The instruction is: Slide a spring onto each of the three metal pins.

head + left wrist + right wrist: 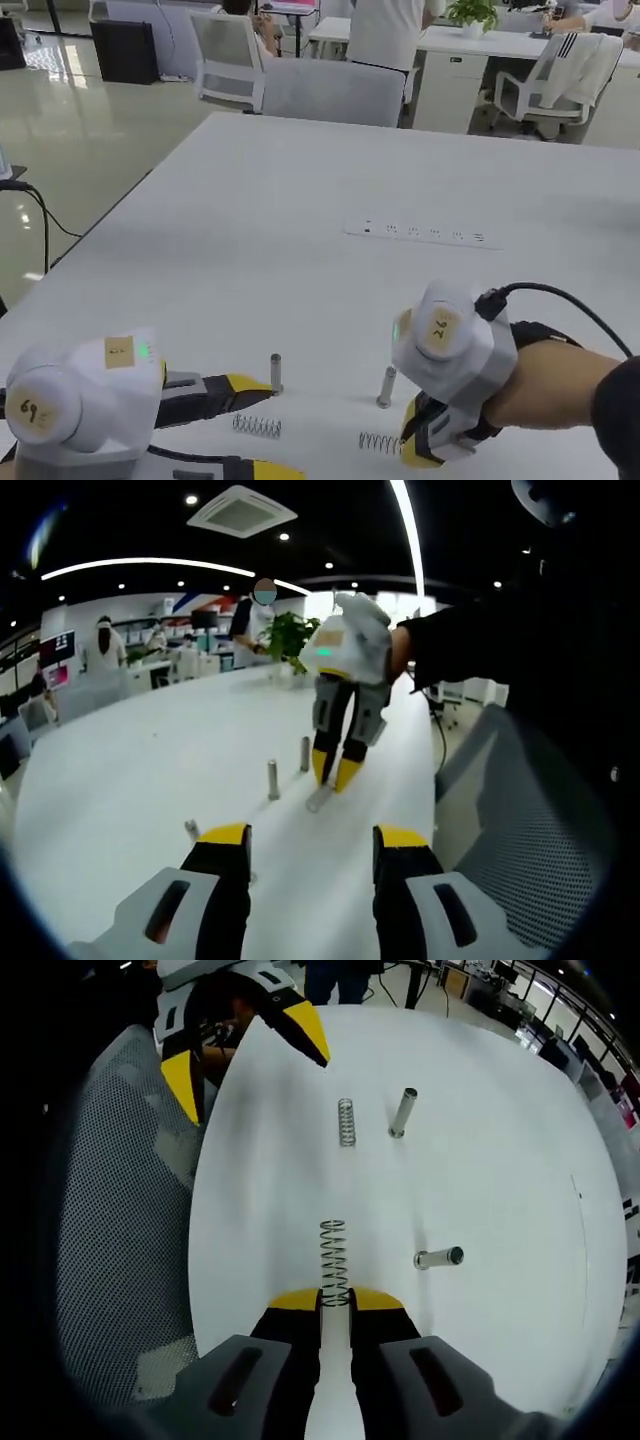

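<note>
While the right gripper [336,1298] has its yellow-tipped jaws drawn nearly together on the near end of a coiled wire spring [333,1250] lying flat on the table [300,200], the left gripper [312,837] hangs with its jaws wide apart and nothing between them. A second spring [346,1121] lies free near the left gripper's tips, just beside an upright metal pin [403,1112]. Another pin [438,1257] stands to one side of the held spring, apart from it. Both pins are short, smooth grey cylinders. A grey mesh chair [110,1210] sits beside the table's edge. The tabletop is plain matte white, with a white power strip [420,232] lying further back. Beyond it are office chairs [330,90], a glossy pale floor [90,110] and other desks.
</note>
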Demonstrator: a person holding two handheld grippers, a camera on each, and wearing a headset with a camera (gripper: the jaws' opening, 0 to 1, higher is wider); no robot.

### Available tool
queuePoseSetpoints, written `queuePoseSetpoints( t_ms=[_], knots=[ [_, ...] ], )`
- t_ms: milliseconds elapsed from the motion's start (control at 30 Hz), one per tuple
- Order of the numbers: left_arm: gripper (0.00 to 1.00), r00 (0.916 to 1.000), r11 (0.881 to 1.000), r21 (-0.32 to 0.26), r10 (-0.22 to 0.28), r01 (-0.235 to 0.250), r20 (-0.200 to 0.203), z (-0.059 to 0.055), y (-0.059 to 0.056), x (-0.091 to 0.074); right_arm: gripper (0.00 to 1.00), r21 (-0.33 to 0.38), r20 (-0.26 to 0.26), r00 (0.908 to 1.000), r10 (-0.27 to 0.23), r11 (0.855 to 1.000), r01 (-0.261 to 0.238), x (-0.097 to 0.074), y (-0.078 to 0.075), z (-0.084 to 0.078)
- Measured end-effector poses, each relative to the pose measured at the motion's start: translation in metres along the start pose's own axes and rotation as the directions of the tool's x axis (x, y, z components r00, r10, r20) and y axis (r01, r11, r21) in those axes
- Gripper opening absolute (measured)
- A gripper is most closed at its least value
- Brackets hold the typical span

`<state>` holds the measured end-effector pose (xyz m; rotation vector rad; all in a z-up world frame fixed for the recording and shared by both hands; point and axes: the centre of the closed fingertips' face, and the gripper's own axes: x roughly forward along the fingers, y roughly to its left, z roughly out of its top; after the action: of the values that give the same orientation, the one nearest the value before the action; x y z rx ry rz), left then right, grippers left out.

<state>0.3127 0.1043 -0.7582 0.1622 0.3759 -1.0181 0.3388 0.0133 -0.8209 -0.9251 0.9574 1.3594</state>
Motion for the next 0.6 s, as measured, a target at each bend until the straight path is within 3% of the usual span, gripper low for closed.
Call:
queuePoseSetpoints(
  t_ms=[367,600],
  knots=[
    [0.37,0.9984,0.998,0.040,-0.057,0.057,0.002,0.016,-0.007,0.014,0.07,-0.069,0.013,0.9999,-0.011,0.998,0.012,-0.035,0.009,0.025],
    [0.33,0.9954,0.993,0.072,-0.096,0.095,0.004,0.026,-0.015,0.025,0.07,-0.110,0.015,0.9999,-0.002,0.994,0.003,-0.044,0.017,0.039]
  ],
)
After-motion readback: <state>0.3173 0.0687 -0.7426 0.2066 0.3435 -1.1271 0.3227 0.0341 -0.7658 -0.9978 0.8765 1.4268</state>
